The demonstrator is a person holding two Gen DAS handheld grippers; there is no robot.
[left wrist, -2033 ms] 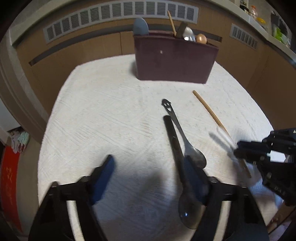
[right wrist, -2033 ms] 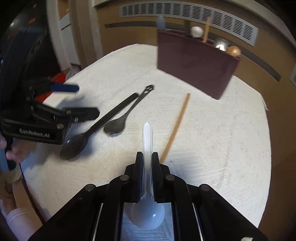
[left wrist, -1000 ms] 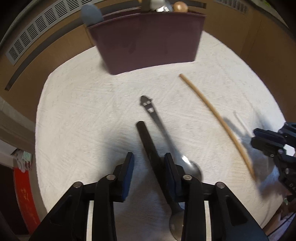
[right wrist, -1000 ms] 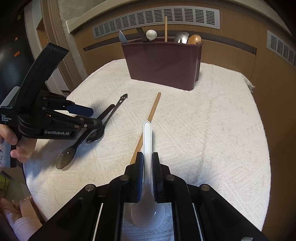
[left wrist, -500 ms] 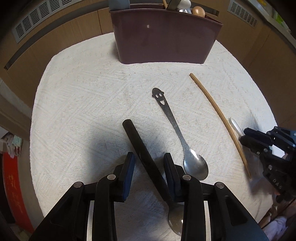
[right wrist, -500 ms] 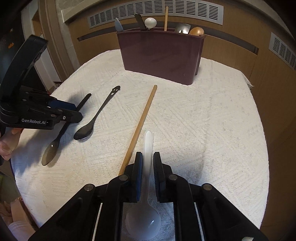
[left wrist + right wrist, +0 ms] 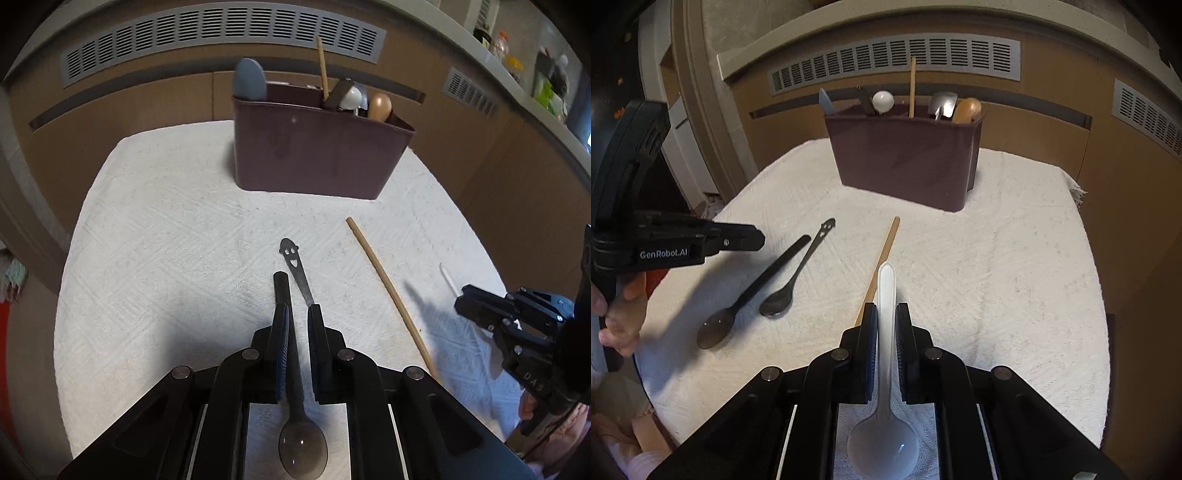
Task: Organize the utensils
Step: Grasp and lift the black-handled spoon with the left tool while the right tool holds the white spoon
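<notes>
White knitted cloth covers the table under my left gripper, whose jaws stand narrow. The black spoon runs between them, its bowl toward the camera and its handle pointing to the dark red holder. A small gap shows beside the handle, so the jaws are not pressed on it. Just right of it lies the metal spoon with a smiling face cut in its handle end, and further right a wooden stick lies on the cloth. The holder stands at the far side with several utensils upright in it. At the right edge is my right gripper, and the tip of the white plastic spoon comes out of it. From the right wrist, my right gripper has its jaws closed on the white plastic spoon, handle forward and bowl near the camera, above the near end of the wooden stick. The black spoon and the metal spoon lie side by side on the cloth, and my left gripper is over them at the left. The holder is well apart, at the back.
</notes>
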